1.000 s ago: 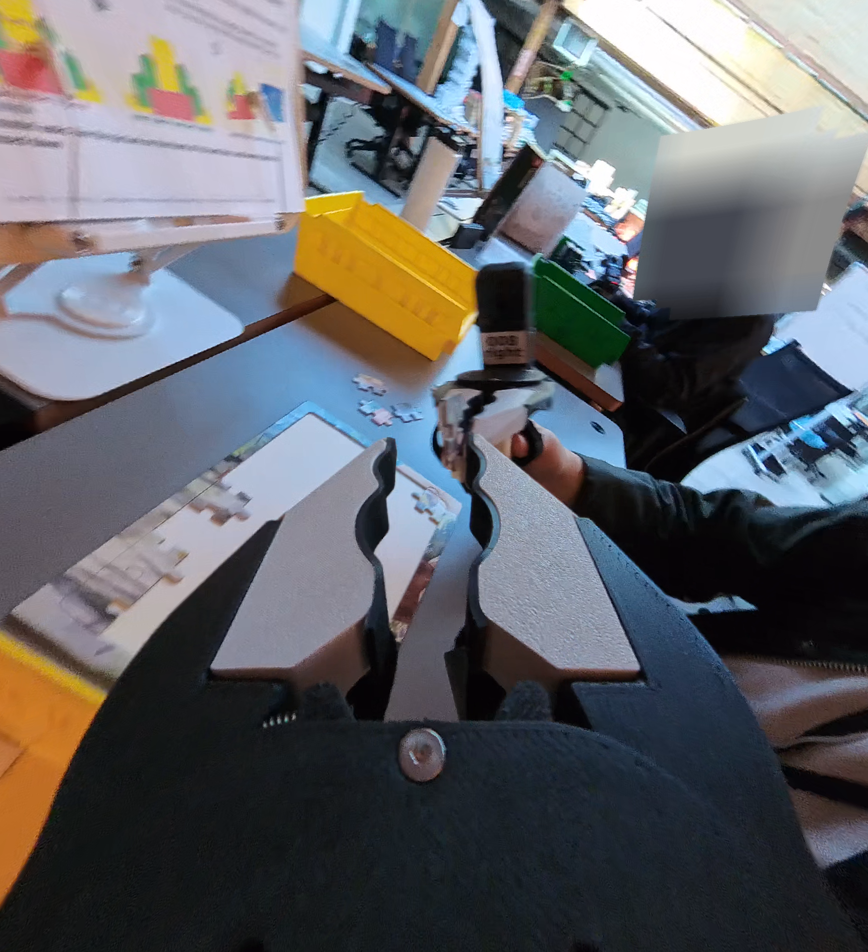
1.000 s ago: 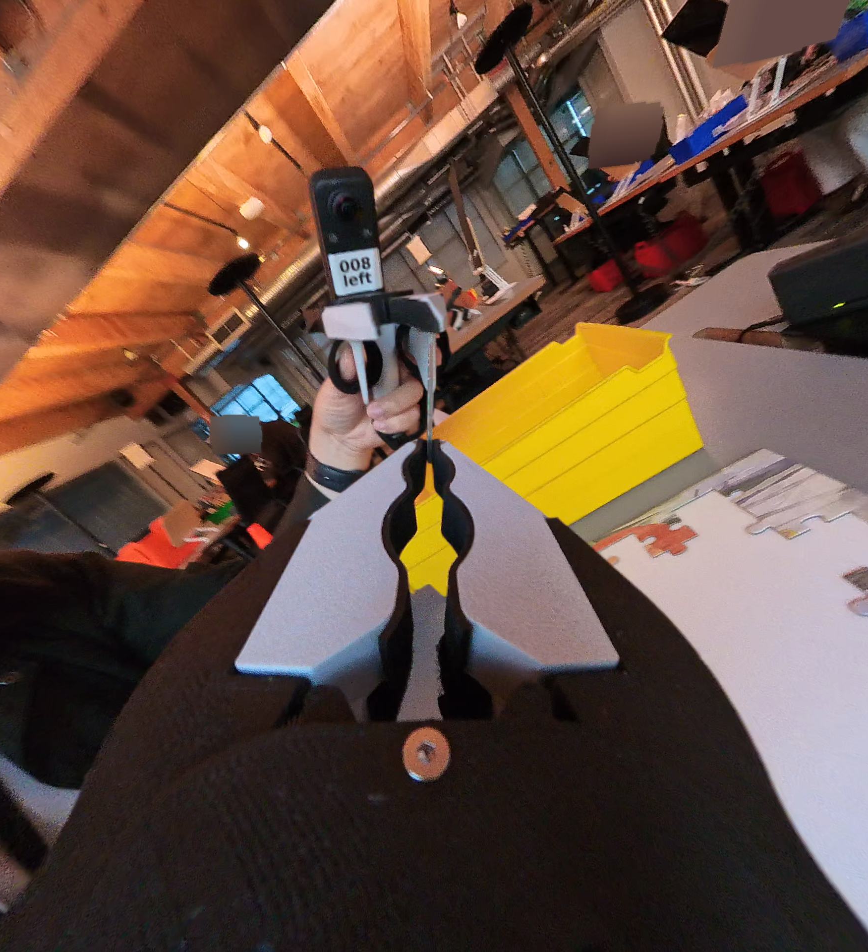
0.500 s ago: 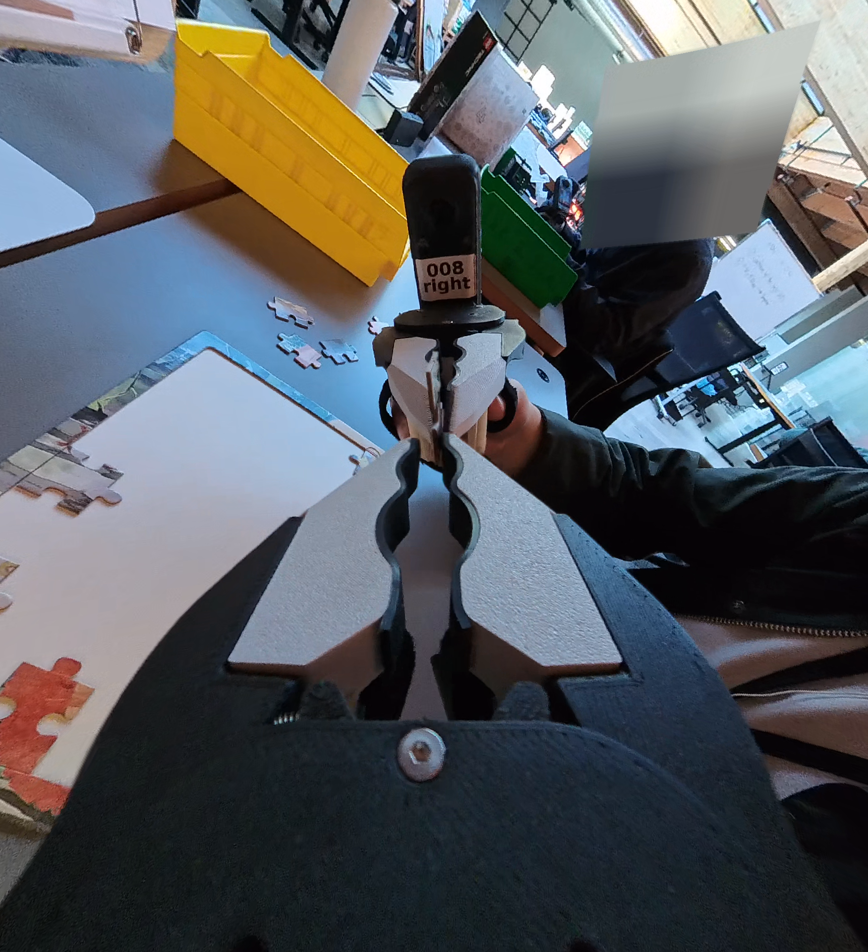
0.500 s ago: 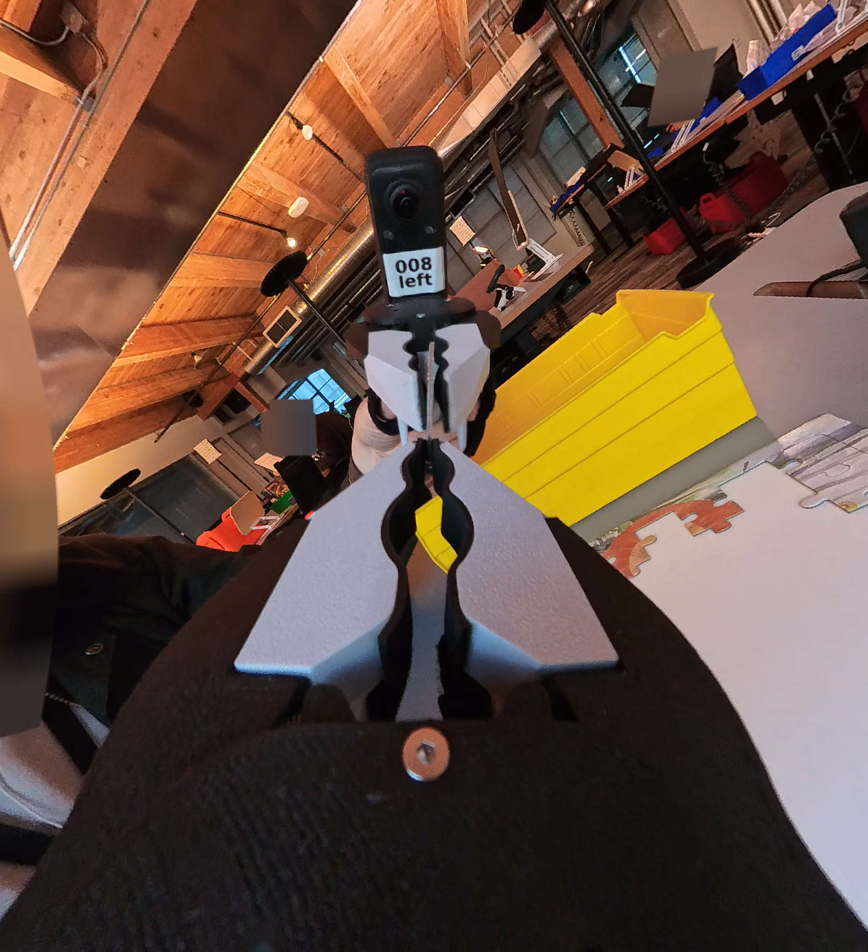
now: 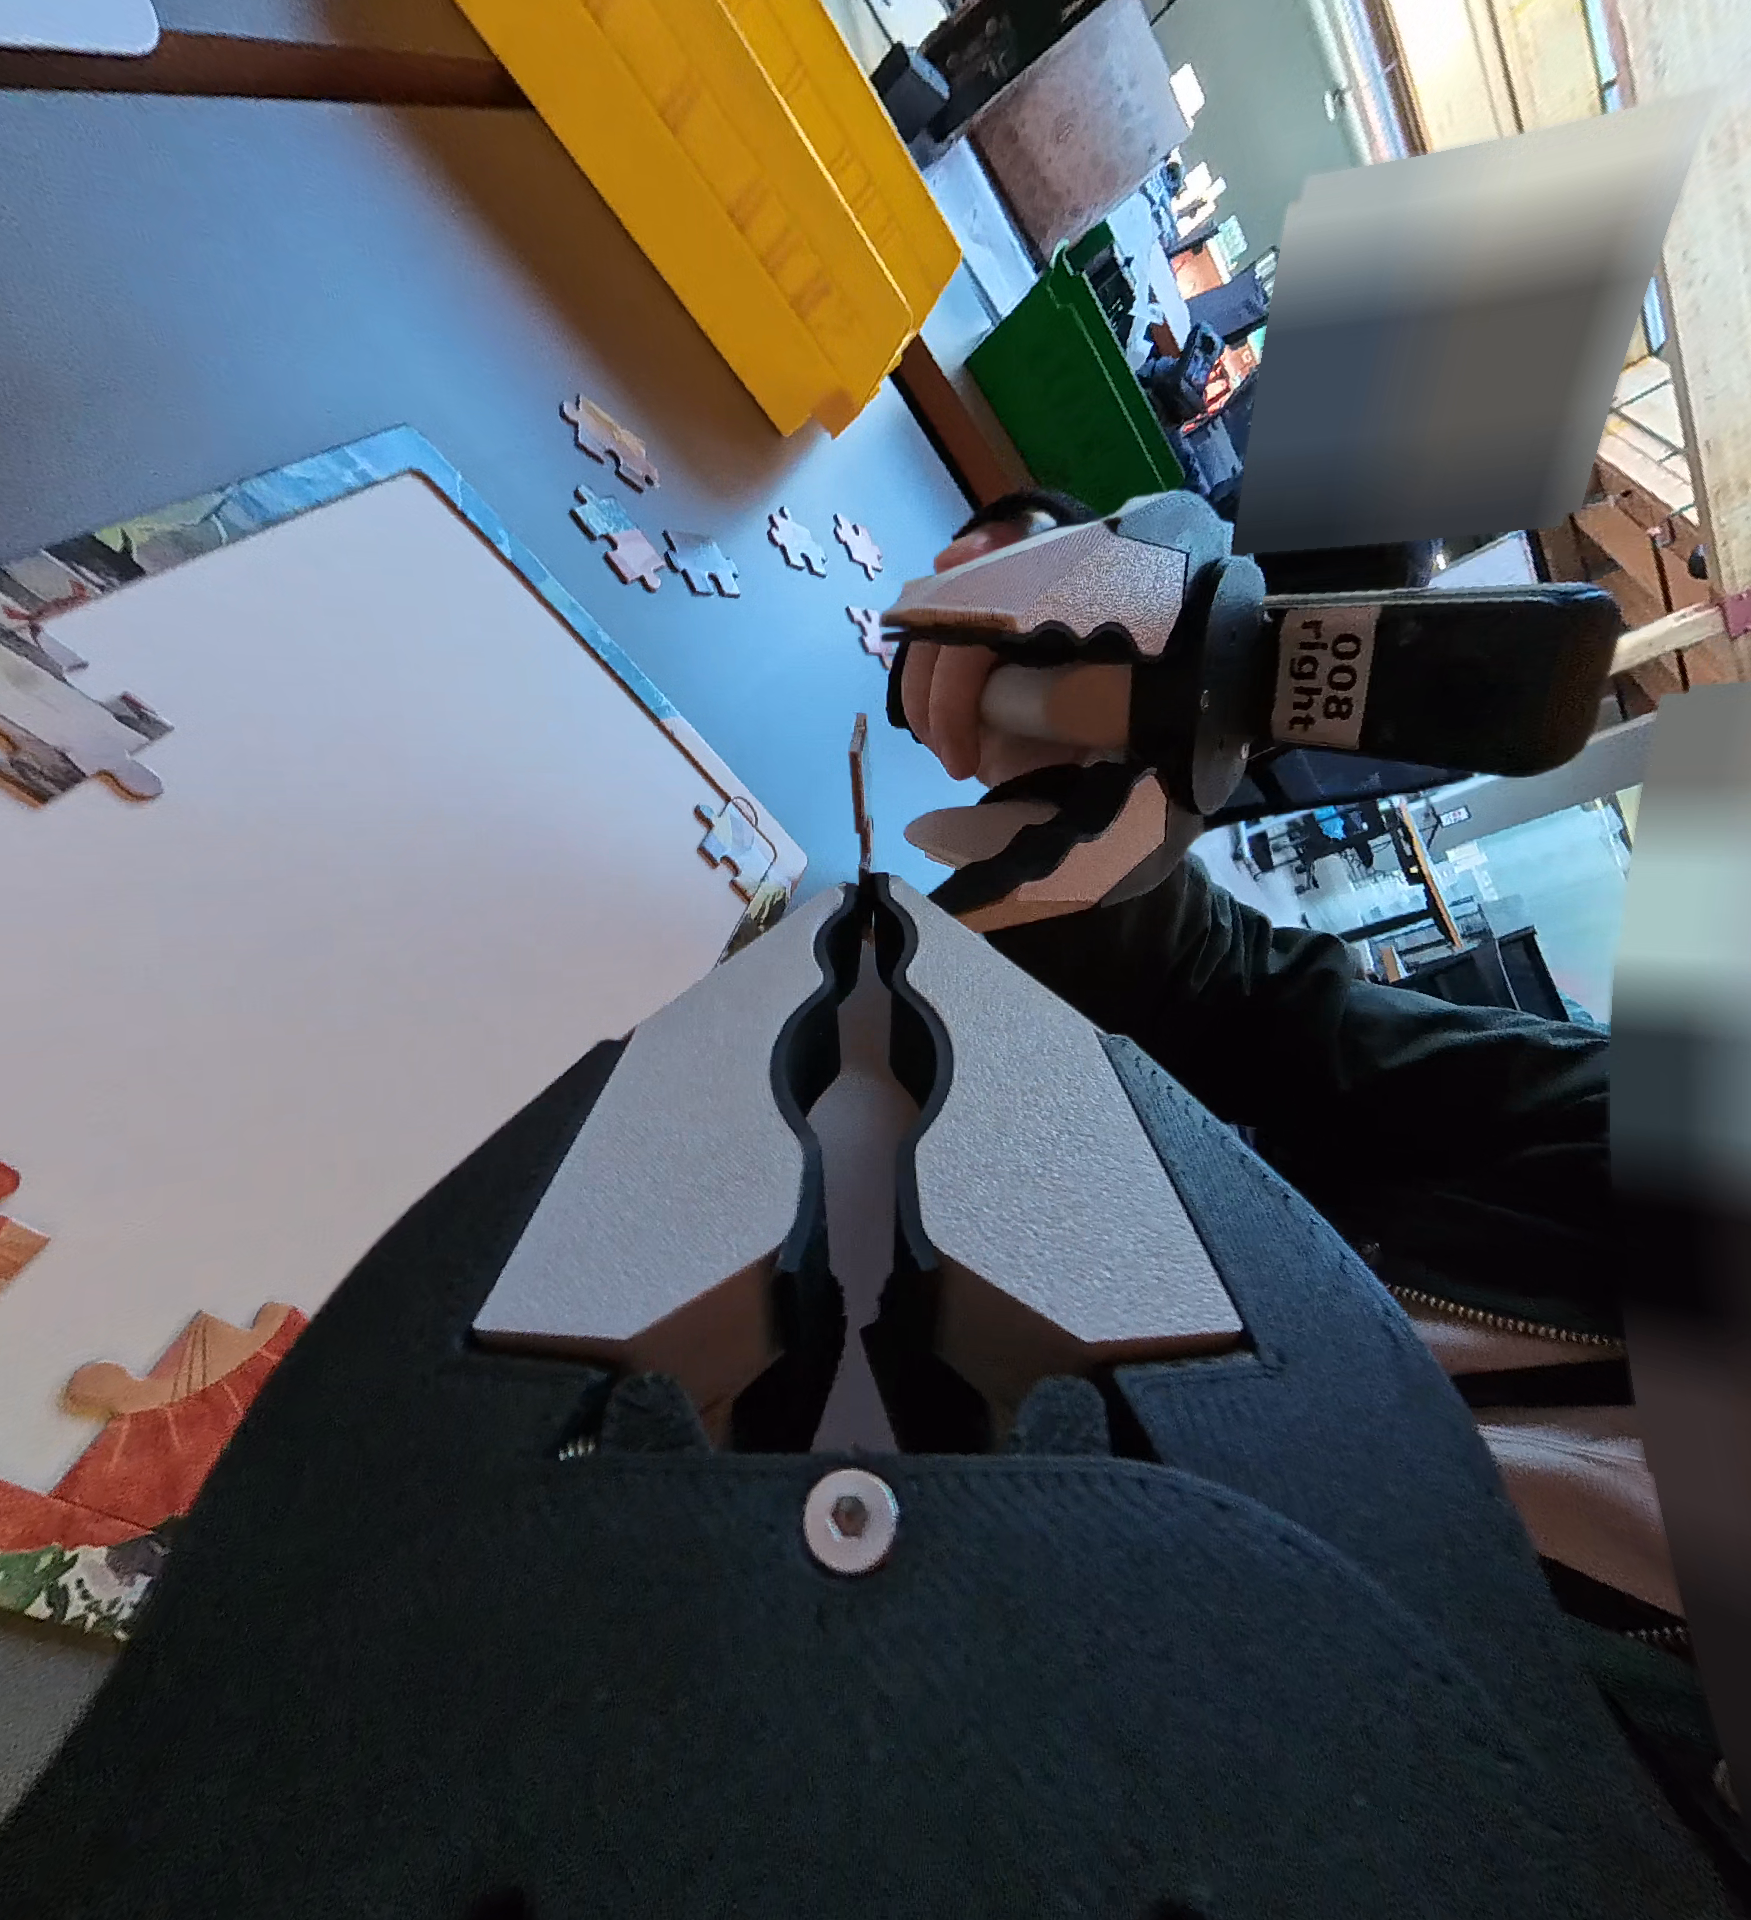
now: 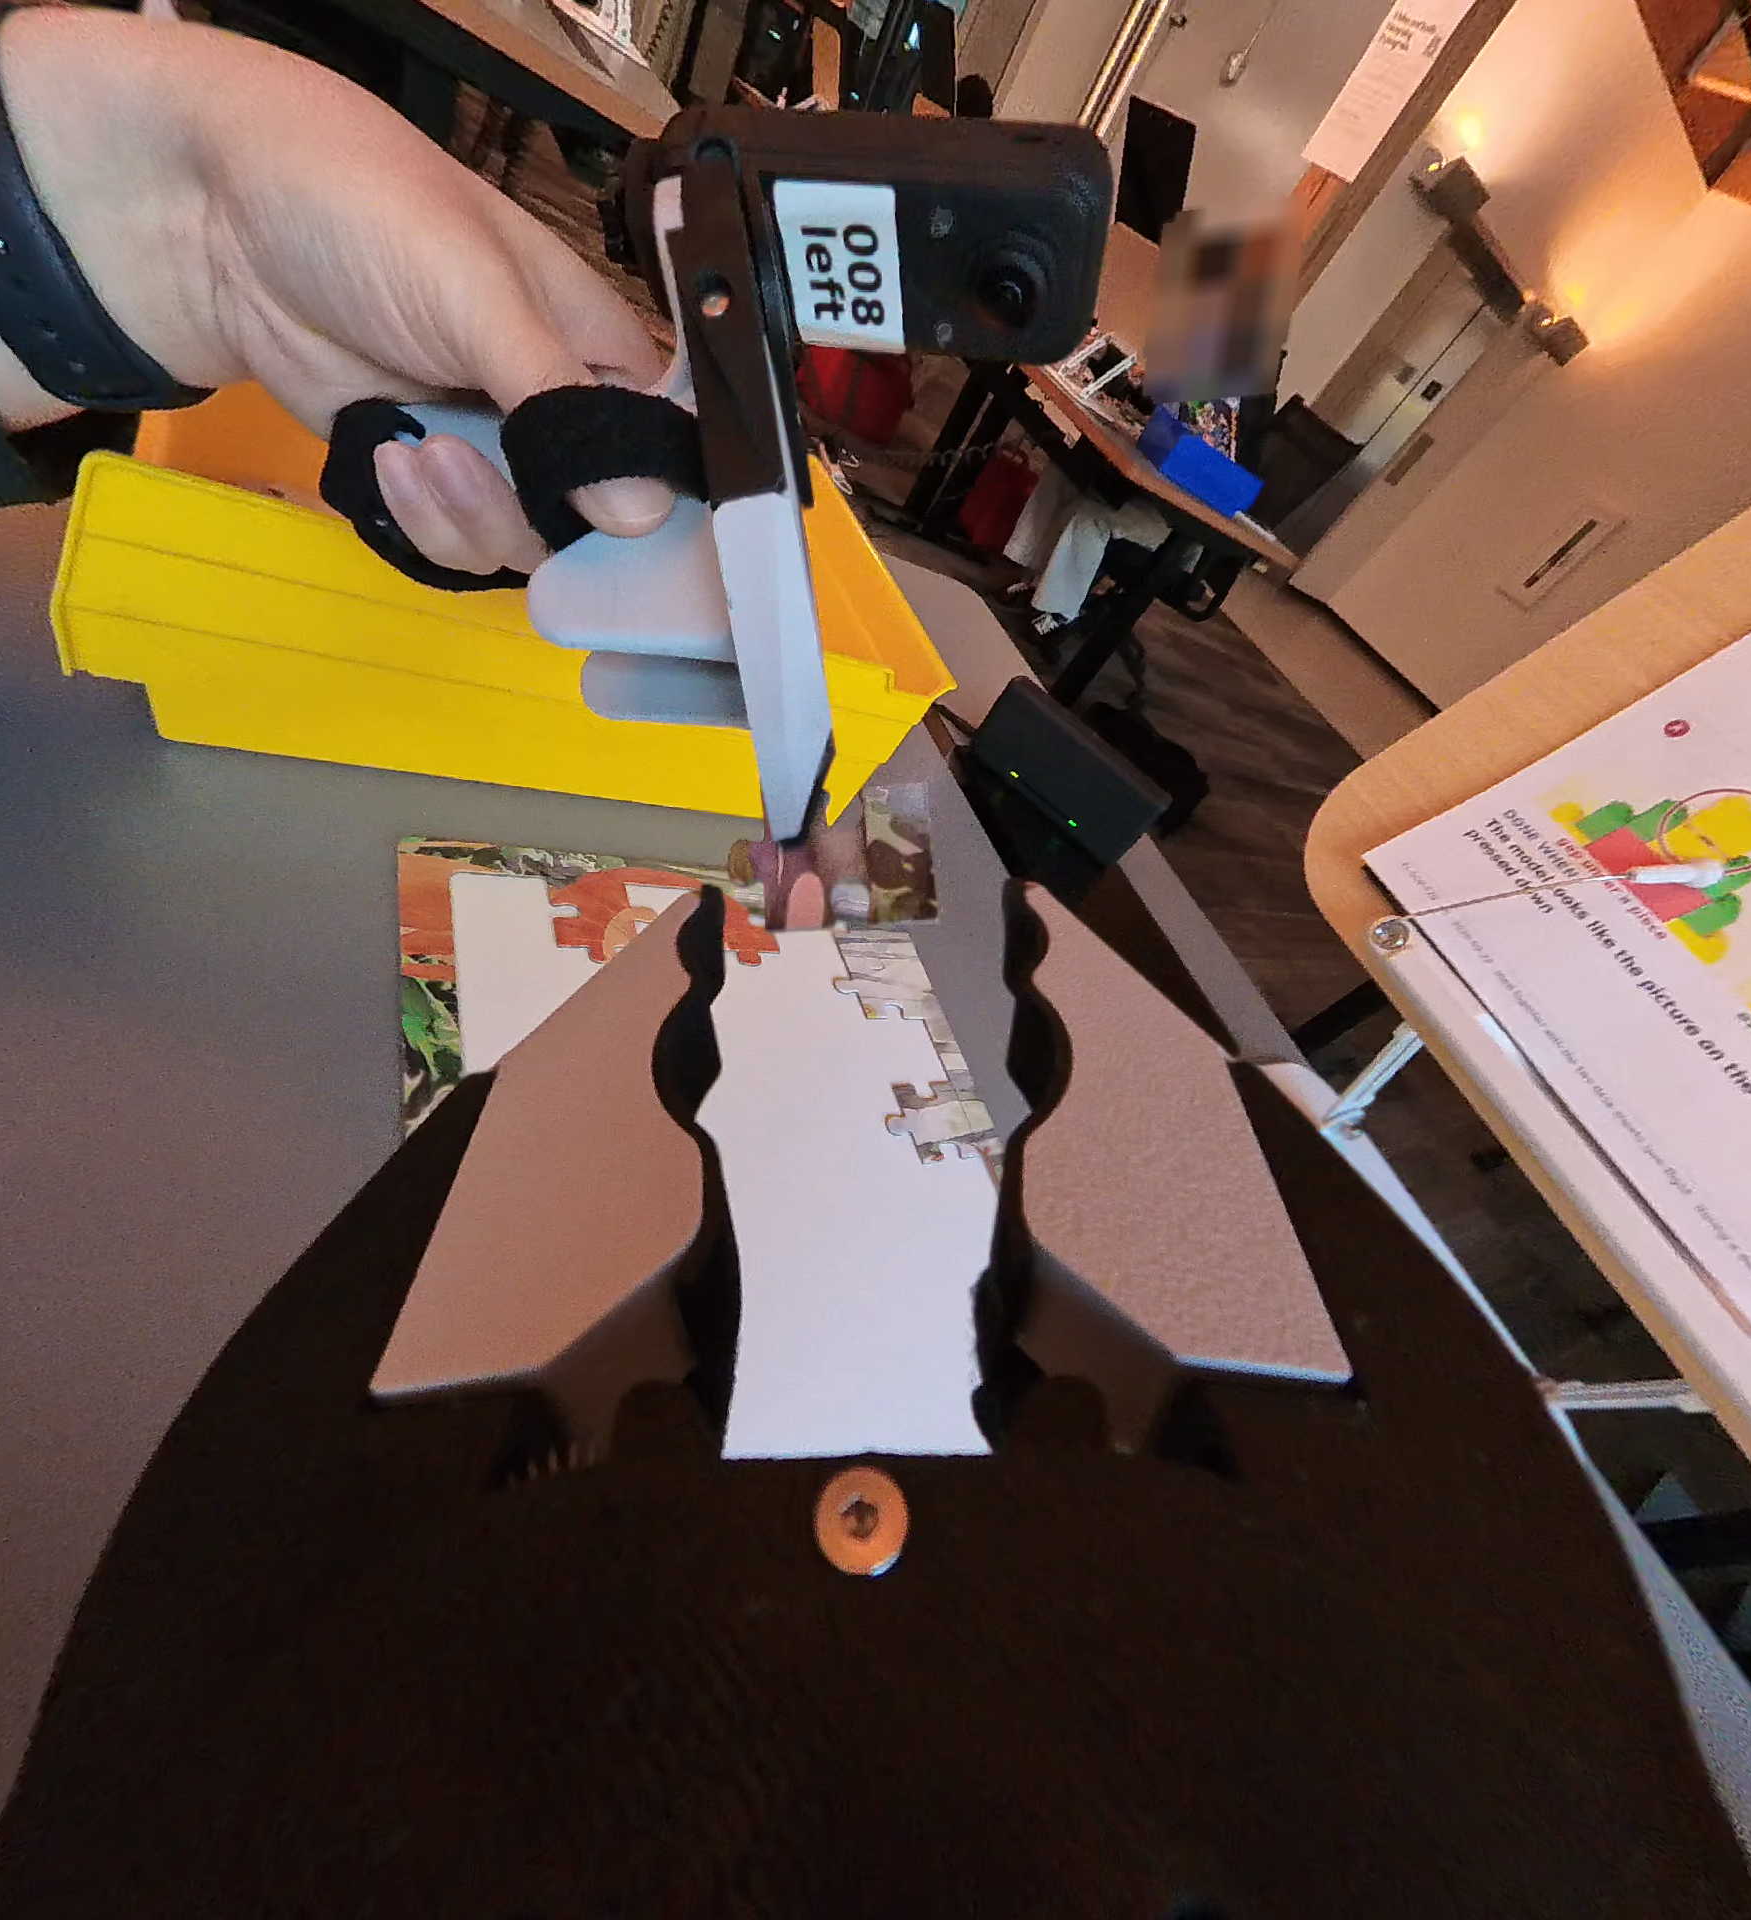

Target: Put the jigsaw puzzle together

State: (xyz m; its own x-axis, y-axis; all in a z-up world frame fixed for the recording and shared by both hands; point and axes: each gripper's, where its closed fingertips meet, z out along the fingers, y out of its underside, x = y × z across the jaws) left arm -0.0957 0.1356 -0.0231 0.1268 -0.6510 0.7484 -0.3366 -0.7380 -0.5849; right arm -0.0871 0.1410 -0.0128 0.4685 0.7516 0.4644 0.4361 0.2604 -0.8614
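Observation:
My left gripper [image 5: 869,883] is shut on a jigsaw piece [image 5: 858,790], seen edge-on and sticking up from its tips. In the right wrist view the same piece [image 6: 881,852] hangs from the left gripper [image 6: 793,826] above the puzzle board. My right gripper [image 6: 866,914] is open and empty, its jaws spread just below and on either side of the piece. It also shows in the left wrist view [image 5: 902,727], open, right of the piece. The puzzle board [image 5: 331,779] is mostly bare white, with a few pieces along its edges.
Several loose pieces [image 5: 642,520] lie on the grey table beyond the board. One yellow bin [image 5: 746,208] stands behind them, another [image 6: 331,623] behind the left hand. A green bin [image 5: 1068,405], a black box [image 6: 1058,800] and a stand with an instruction sheet [image 6: 1629,935] are nearby. Only a small space, under 4 cm, lies between the two pairs of fingers.
The two grippers met tip to tip. The right gripper has opened and drawn back a little, while the left gripper has shut on the piece. Both have turned over the board.

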